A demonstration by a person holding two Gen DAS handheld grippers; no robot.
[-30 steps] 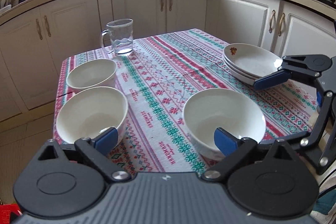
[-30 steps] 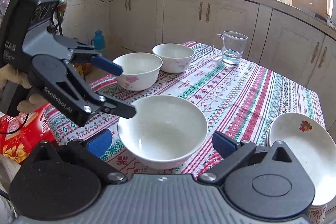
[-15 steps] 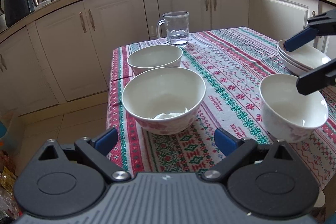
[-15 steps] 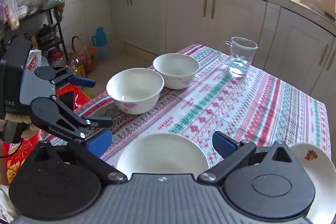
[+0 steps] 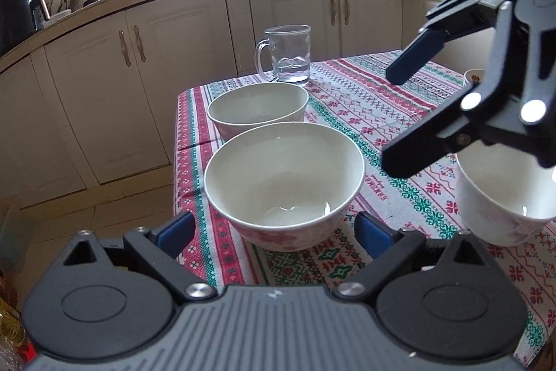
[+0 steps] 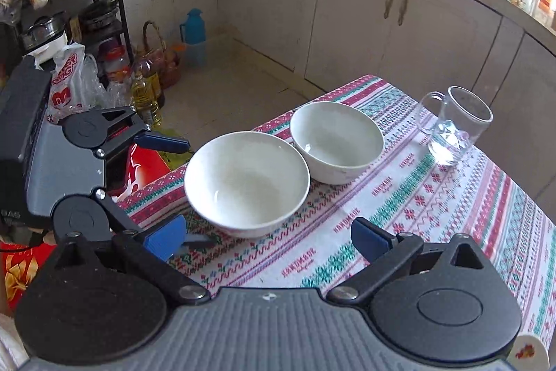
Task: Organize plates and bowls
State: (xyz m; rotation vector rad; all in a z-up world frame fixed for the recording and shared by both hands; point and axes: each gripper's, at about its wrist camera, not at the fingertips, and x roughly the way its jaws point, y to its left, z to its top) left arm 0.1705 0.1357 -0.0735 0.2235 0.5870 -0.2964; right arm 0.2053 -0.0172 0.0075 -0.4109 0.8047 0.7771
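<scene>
Two white bowls stand at the table's corner: a large one (image 5: 283, 183) (image 6: 246, 183) and a smaller one (image 5: 258, 108) (image 6: 336, 141) behind it. A third white bowl (image 5: 500, 204) sits at the right in the left wrist view, under the right gripper (image 5: 399, 120). My left gripper (image 5: 274, 232) is open and empty, its pads either side of the large bowl's near wall. It also shows in the right wrist view (image 6: 166, 186). My right gripper (image 6: 269, 237) is open and empty above the cloth, near the large bowl. A plate edge (image 6: 528, 352) with a flower mark shows at bottom right.
A glass mug (image 5: 286, 58) (image 6: 455, 127) with some water stands behind the bowls. The table (image 6: 451, 197) has a patterned cloth. White cabinets (image 5: 104, 86) ring the room. Bottles and bags (image 6: 146, 93) crowd the floor left of the table.
Both grippers swung left toward the table's corner. The left gripper closed in on the large bowl. The right gripper rose off the third bowl, which dropped out of its view.
</scene>
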